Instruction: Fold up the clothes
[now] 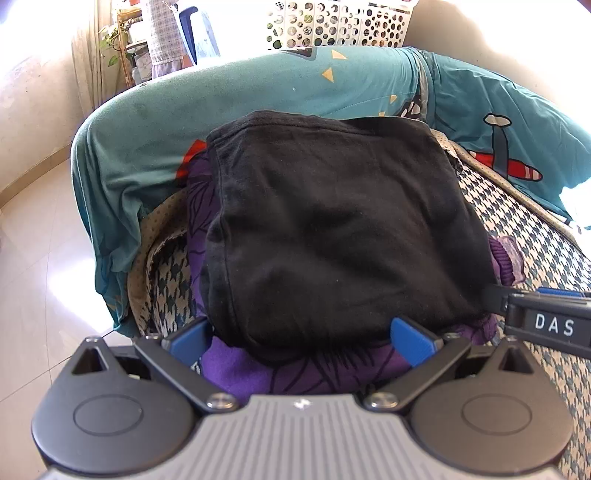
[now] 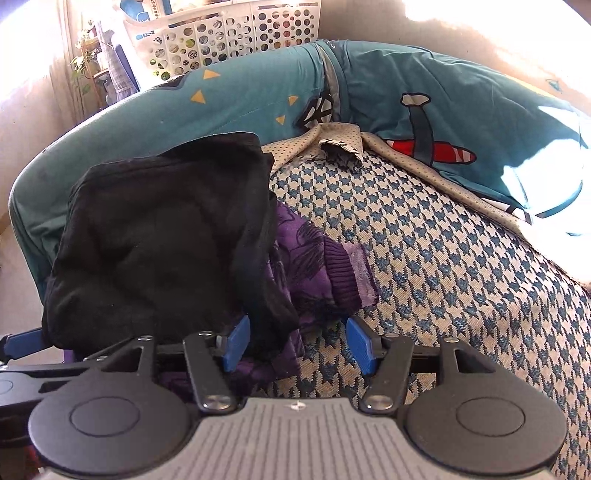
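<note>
Both tools stand with jaws parted on nothing: the left gripper (image 1: 310, 341) wide astride the near edge of the folded black garment (image 1: 332, 229), the right gripper (image 2: 295, 345) at its right corner; I'd withdraw level, not dragging folds; beyond the teal cover (image 1: 229, 99), a perforated basket (image 1: 340, 26), contents unclear.

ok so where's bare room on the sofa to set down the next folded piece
The houndstooth seat cover lies bare to the right of the black garment, bordered behind by the teal cushions. The left end is crowded: the black garment sits on the purple garment, with both grippers, left gripper and right gripper, at their near edge.
</note>
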`<state>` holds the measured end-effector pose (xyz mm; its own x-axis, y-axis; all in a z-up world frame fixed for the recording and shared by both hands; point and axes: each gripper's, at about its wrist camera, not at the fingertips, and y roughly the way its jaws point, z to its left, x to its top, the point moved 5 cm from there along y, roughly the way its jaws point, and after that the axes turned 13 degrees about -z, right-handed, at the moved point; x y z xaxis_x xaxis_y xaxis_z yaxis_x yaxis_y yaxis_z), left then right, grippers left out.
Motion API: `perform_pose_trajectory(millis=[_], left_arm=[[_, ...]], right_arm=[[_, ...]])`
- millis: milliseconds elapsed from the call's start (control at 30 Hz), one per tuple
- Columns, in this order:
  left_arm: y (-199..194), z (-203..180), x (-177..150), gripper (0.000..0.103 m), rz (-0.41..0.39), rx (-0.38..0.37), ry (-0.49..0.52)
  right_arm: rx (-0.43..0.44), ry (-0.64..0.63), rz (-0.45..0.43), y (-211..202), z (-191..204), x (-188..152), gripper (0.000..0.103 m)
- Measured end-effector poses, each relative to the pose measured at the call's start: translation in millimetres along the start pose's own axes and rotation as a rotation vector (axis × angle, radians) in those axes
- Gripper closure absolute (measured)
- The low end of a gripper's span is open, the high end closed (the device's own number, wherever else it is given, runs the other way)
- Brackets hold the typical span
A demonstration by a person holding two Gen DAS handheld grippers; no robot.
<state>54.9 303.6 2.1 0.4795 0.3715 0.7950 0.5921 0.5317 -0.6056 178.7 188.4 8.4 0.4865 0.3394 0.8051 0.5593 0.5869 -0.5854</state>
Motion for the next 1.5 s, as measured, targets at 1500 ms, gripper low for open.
perform_pose_trajectory(millis=[1500], left_arm=[[-2.4, -13.3, -18.1, 0.0, 0.059, -0.032, 0.036]], right_arm=[[-0.011, -0.065, 0.062, -6.5, -7.3, -14.8, 0.038]])
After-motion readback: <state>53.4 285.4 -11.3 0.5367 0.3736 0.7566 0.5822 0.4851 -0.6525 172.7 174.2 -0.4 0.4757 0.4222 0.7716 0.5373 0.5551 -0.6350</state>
